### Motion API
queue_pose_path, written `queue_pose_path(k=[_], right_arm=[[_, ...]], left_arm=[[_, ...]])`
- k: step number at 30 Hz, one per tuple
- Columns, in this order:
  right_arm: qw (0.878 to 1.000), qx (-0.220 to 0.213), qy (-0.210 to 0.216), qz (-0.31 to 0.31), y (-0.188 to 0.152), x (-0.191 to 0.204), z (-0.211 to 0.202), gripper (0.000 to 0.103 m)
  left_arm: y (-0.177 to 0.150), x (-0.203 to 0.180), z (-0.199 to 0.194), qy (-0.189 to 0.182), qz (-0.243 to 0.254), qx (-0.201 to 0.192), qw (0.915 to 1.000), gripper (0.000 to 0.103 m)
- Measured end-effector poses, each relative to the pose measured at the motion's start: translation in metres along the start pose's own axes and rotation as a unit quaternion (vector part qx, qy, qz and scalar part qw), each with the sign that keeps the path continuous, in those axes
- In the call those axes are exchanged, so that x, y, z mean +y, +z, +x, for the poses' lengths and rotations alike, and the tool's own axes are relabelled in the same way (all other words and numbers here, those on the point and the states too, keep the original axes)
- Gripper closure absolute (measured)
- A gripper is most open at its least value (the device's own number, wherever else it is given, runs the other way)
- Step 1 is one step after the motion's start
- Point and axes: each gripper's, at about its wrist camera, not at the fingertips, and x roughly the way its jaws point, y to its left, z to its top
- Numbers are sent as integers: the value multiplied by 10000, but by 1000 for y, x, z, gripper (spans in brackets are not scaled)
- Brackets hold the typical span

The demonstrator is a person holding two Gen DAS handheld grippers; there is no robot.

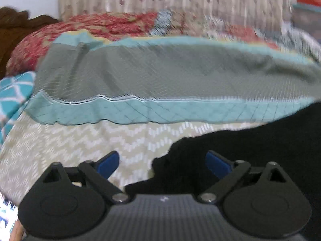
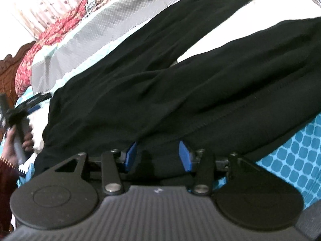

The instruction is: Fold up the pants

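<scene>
Right wrist view shows the pants spread across the bed, both legs running away from me and splayed apart toward the far edge, with pale bedding showing between them. My right tongs are parted, their blue pads straddling the near edge of the black cloth — nothing pinched yet. In the left wrist view my left tongs are spread wide too, hovering at a ragged corner of the pants beside the zigzag sheet, holding nothing.

The fabric looks soft, thick and limp — I judge it will sag and drag rather than keep any shape, so each grab needs a full bite through the hem or waistband, not a loose fold. It looks neither slippery nor fragile. A grey-and-teal blanket lies behind.
</scene>
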Motion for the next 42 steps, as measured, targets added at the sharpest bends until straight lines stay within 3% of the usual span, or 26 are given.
queue_pose_path(k=[2, 4, 7, 10, 13, 17, 20, 24, 28, 30, 32, 33, 36, 42], right_arm=[[9999, 67, 95, 123, 7, -2, -4, 54], [9992, -63, 245, 295, 24, -6, -15, 57], [9981, -562, 97, 247, 71, -19, -37, 56], [9925, -1027, -565, 345, 142, -36, -43, 55], [9830, -1508, -933, 469, 214, -55, -34, 55], [9708, -1734, -1429, 846, 301, -89, 7, 54], [9616, -1698, -1723, 1295, 333, -106, 47, 53], [9527, -1547, -2120, 1531, 352, -113, 92, 53], [9469, -1497, -2236, 1761, 361, -121, 111, 46], [9453, -1376, -2246, 1922, 362, -124, 117, 48], [9464, -1324, -2354, 1769, 364, -125, 115, 84], [9469, -1287, -2427, 1670, 363, -124, 112, 98], [9461, -1754, -1984, 1866, 351, -130, 74, 98], [9386, -2634, -1096, 1939, 299, -145, -45, 98]], left_arm=[[-6, -8, 24, -86, 150, 542, 9984, 78], [-14, -12, 17, -103, 207, 307, 9993, 87], [-24, -15, -20, -359, 316, -42, 9988, 89], [-39, -13, -72, -652, 268, -393, 9967, 89], [-56, -18, -124, -855, 270, -648, 9939, 89], [-79, -36, -164, -1022, 394, -444, 9930, 88], [-94, -52, -172, -975, 502, -74, 9939, 88], [-93, -59, -172, -873, 370, 170, 9953, 88], [-92, -60, -172, -820, 412, 267, 9954, 88], [-94, -63, -174, -794, 480, 313, 9952, 88], [-93, -63, -175, -791, 493, 324, 9951, 88], [-92, -62, -175, -783, 506, 315, 9951, 88], [-88, -60, -178, -760, 539, 221, 9954, 88], [-84, -46, -201, -780, 427, -136, 9959, 88]])
